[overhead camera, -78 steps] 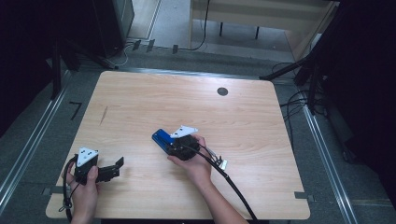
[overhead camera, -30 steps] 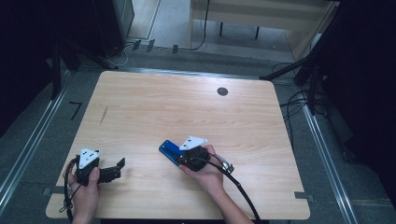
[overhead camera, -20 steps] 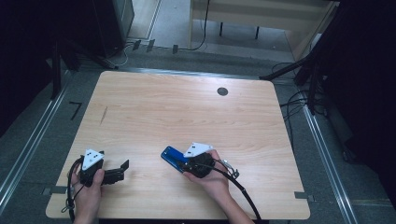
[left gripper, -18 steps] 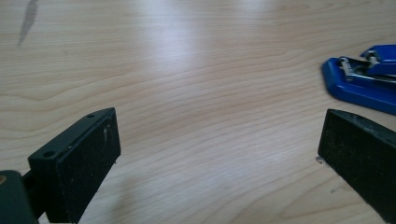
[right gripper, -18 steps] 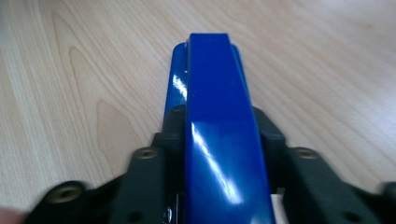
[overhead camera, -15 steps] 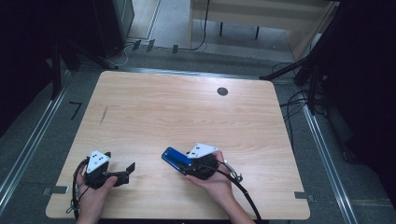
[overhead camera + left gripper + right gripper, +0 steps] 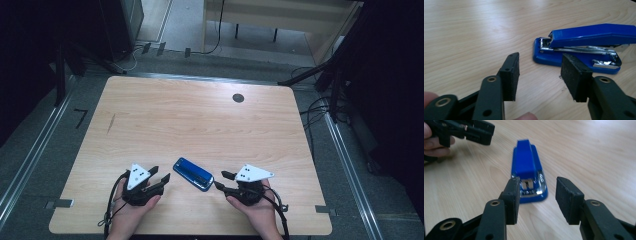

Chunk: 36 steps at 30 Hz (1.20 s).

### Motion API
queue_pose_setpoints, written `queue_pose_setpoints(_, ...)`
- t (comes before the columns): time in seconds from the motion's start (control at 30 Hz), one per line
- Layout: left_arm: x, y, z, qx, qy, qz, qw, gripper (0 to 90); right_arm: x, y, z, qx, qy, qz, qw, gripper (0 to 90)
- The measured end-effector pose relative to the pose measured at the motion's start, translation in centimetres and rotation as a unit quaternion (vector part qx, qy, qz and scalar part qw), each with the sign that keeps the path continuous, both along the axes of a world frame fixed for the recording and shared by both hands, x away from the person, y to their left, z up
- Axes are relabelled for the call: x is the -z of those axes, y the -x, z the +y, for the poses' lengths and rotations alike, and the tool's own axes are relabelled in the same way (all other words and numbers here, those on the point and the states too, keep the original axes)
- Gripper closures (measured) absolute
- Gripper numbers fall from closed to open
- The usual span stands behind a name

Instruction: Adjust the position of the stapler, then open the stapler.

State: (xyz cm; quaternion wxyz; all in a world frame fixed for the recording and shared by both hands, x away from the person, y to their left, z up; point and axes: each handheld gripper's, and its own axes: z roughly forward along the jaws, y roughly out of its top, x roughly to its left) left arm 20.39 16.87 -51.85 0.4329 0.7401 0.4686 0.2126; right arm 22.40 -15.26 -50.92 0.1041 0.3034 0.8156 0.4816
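Note:
A blue stapler (image 7: 193,174) lies flat on the wooden table (image 7: 200,115) near its front edge, between my two grippers and touched by neither. My left gripper (image 7: 161,173) sits just left of it, pointing at it. In the left gripper view the stapler (image 7: 584,47) lies just beyond the left gripper (image 7: 540,75); its jaws have just been closing, with nothing between them. My right gripper (image 7: 220,179) is close on the stapler's right. In the right gripper view the stapler (image 7: 527,170) lies end-on ahead of the right gripper (image 7: 537,200), whose jaws have just been closing on nothing.
A small black round hole (image 7: 238,98) marks the tabletop at the far right. Cables (image 7: 320,107) trail on the floor beside the table's right edge. Metal rails (image 7: 30,160) run along both sides. In the right gripper view the left gripper (image 7: 474,130) shows at top left.
The right gripper carried the stapler toward the front edge, let it go and drew back to the right. The left gripper slid right toward the stapler and its jaws narrowed.

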Motion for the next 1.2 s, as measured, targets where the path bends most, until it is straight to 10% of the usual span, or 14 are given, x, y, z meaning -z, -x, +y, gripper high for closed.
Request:
queue_pose_setpoints(0.27, -0.3, -1.6, -1.6, 0.026, 0.047, -0.006, 0.9986, 65.8, 1.1, -1.0, -0.4, 0.024, -0.026, 0.030, 0.9989, 61.9)
queue_pose_setpoints(0.77, 0.9, -1.2, -4.5, 0.098, -0.003, 0.020, 0.9950, 89.7, 2.1, -0.9, 0.8, 0.026, -0.017, 0.010, 0.9995, 73.9)
queue_pose_setpoints(0.93, 1.3, -1.4, -5.9, 0.113, -0.018, 0.029, 0.9930, 90.0, 2.5, -0.6, 0.3, 0.026, -0.023, 0.033, 0.9989, 89.3)
queue_pose_setpoints(1.2, 1.4, -1.6, -6.4, 0.122, -0.037, 0.036, 0.9912, 90.0, 2.7, -0.6, 0.8, 0.015, -0.005, 0.039, 0.9991, 90.0)
